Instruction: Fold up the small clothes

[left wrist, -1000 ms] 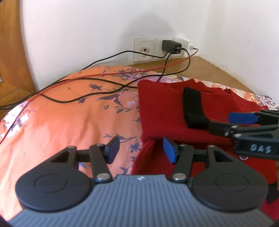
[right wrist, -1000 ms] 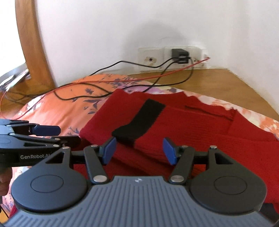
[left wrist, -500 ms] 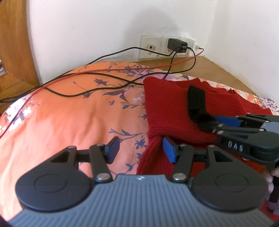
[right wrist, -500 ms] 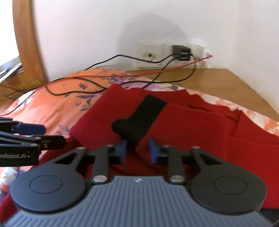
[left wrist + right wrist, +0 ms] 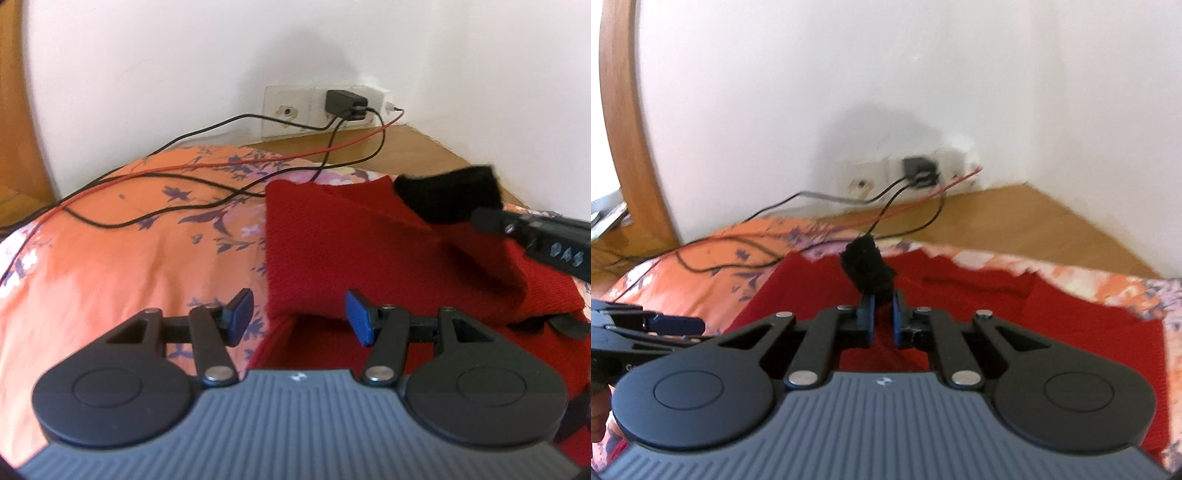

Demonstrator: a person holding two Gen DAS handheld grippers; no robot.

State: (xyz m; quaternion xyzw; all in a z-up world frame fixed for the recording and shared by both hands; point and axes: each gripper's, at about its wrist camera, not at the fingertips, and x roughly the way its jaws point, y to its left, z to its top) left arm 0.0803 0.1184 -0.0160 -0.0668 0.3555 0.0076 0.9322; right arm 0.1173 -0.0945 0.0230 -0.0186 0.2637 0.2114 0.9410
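**Orange floral bed, red garment in a white corner**

Orange floral bedding (image 5: pixel 110 258) carried a red knitted garment (image 5: pixel 332 240). Its black cuff (image 5: pixel 868 267) was pinched and lifted by the right tongs (image 5: pixel 882 314). The left tongs (image 5: pixel 297 317) were spread wide, empty, at the garment's near edge. Cables (image 5: pixel 207 192) were draped behind.

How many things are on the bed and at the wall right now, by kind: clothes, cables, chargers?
Clothes: 1, the red sweater with a black cuff pinched in the right tool.
Cables: 3, two black cables and one red cable.
Chargers: 1, the black charger at the wall.
Total: 5
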